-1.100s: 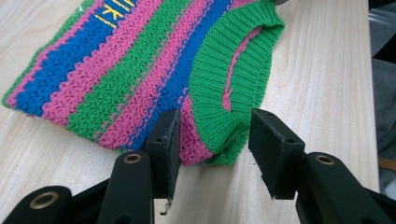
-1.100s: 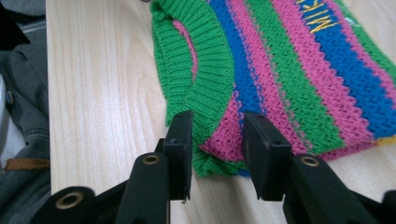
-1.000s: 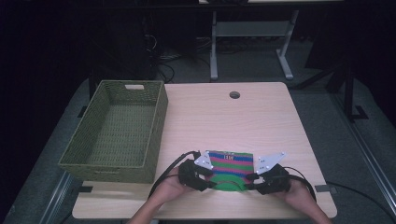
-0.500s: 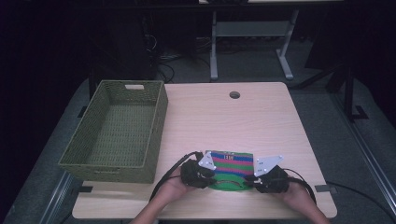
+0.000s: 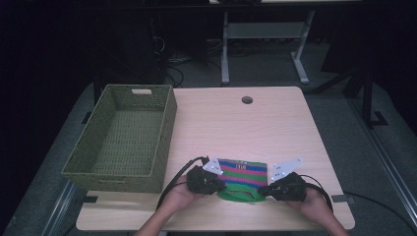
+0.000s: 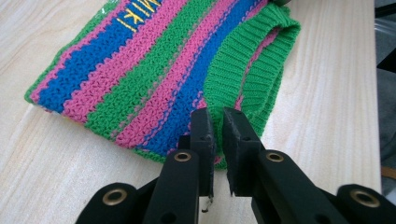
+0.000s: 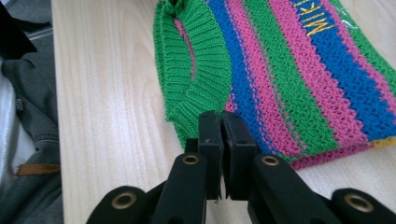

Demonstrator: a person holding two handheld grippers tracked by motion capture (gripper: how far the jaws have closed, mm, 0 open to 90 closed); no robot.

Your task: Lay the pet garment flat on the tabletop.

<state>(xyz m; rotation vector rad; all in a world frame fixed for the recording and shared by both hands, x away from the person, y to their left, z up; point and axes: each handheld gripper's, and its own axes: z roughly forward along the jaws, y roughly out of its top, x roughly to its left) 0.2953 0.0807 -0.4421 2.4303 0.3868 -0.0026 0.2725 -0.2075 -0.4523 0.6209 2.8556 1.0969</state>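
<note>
A knitted garment with green, pink and blue stripes and yellow letters lies flat near the table's front edge. Its green ribbed collar faces the person. My left gripper is at the garment's near left corner. In the left gripper view the jaws have just been closing and now pinch the knit edge beside the collar. My right gripper is at the near right corner. Its jaws have also just closed, and they clamp the garment's edge next to the collar.
A green woven basket stands on the left part of the wooden table, with nothing inside it. A cable hole sits near the far edge. Dark floor and a desk frame lie beyond.
Both hands have kept their places at the garment's near corners. The jaws look drawn in tighter on the knit edge than a second ago.
</note>
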